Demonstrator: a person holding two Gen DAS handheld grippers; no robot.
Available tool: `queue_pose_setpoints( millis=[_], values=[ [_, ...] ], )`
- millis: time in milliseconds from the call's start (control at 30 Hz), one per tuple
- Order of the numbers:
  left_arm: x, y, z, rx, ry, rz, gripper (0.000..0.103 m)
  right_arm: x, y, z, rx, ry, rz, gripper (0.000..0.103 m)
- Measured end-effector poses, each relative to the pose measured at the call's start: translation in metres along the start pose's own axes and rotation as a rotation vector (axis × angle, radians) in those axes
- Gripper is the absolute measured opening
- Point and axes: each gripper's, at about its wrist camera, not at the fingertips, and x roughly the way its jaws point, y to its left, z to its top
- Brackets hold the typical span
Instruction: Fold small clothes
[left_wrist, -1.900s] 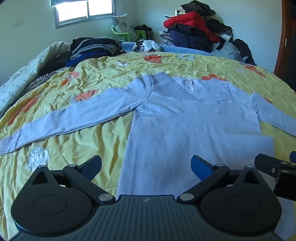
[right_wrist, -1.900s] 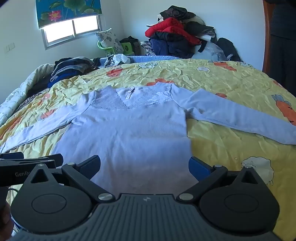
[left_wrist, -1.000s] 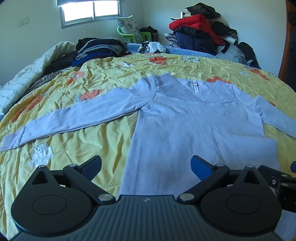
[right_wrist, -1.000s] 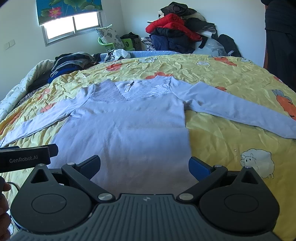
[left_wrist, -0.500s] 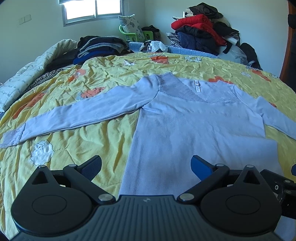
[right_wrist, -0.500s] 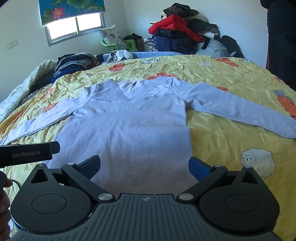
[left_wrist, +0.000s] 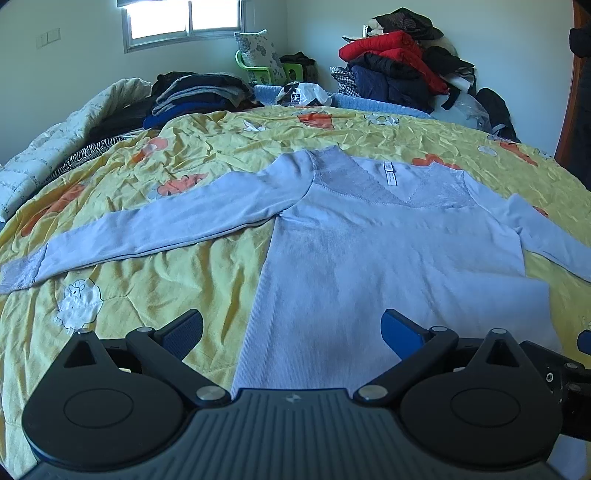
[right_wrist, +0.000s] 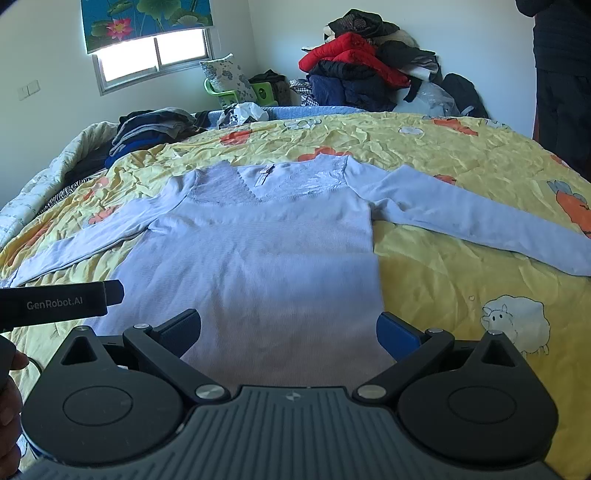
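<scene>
— Pale-blue sweater (left_wrist: 388, 258) lies flat on the bed (left_wrist: 166, 288), sleeves spread. Folding begun?
— Not yet; left hand-held gripper (left_wrist: 291, 328) and right hand-held gripper (right_wrist: 288, 328) hover released. Next, probably grasp a sleeve (left_wrist: 166, 225).

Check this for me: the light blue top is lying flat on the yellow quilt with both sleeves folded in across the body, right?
Not quite. The top does lie flat on the quilt, but both sleeves are spread outward, as the right wrist view shows.
</scene>
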Motion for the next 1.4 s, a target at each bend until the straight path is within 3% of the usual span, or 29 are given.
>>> queue_pose_setpoints(
  millis=[1400],
  values=[
    [0.004,-0.003,-0.001,0.028,0.015,0.004,0.103,-0.005,-0.013,-0.002,0.071,-0.017,0.005,0.102]
  ],
)
